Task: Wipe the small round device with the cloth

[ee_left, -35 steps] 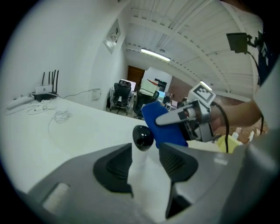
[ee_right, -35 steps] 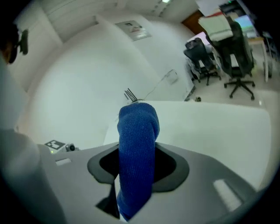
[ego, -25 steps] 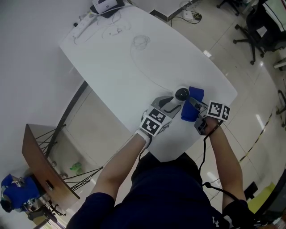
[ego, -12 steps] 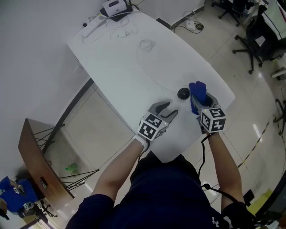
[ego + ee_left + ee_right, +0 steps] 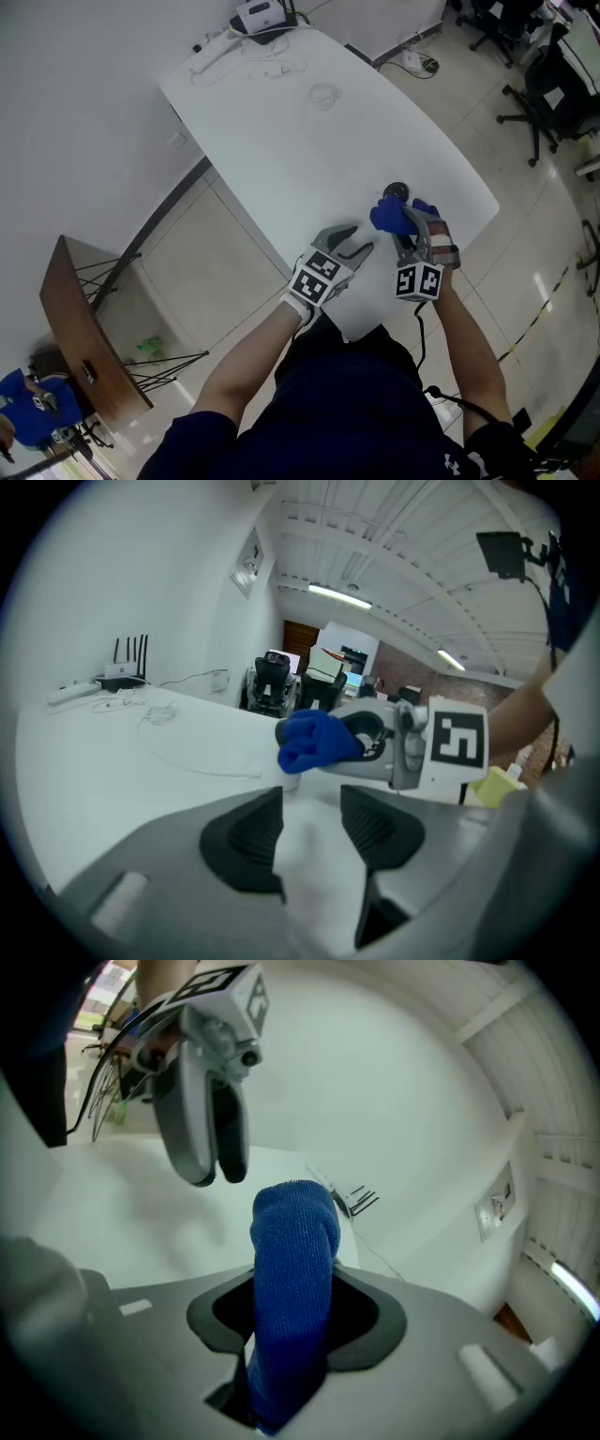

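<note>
The small round black device sits near the front right edge of the white table. Its near side is hidden by the blue cloth. My right gripper is shut on that cloth and holds it just on the near side of the device; whether cloth and device touch I cannot tell. In the right gripper view the cloth stands up between the jaws of the right gripper. My left gripper is open and empty, left of the cloth and apart from the device. The left gripper view shows bare table between its jaws.
A router, a power strip and thin cables lie at the table's far end. Office chairs stand on the floor to the right. A wooden rack stands low at the left. The table's front edge is just under both grippers.
The left gripper has drawn back from the device toward me. The right gripper has rolled over with the cloth and lifted it; the cloth now points left over the device's near side.
</note>
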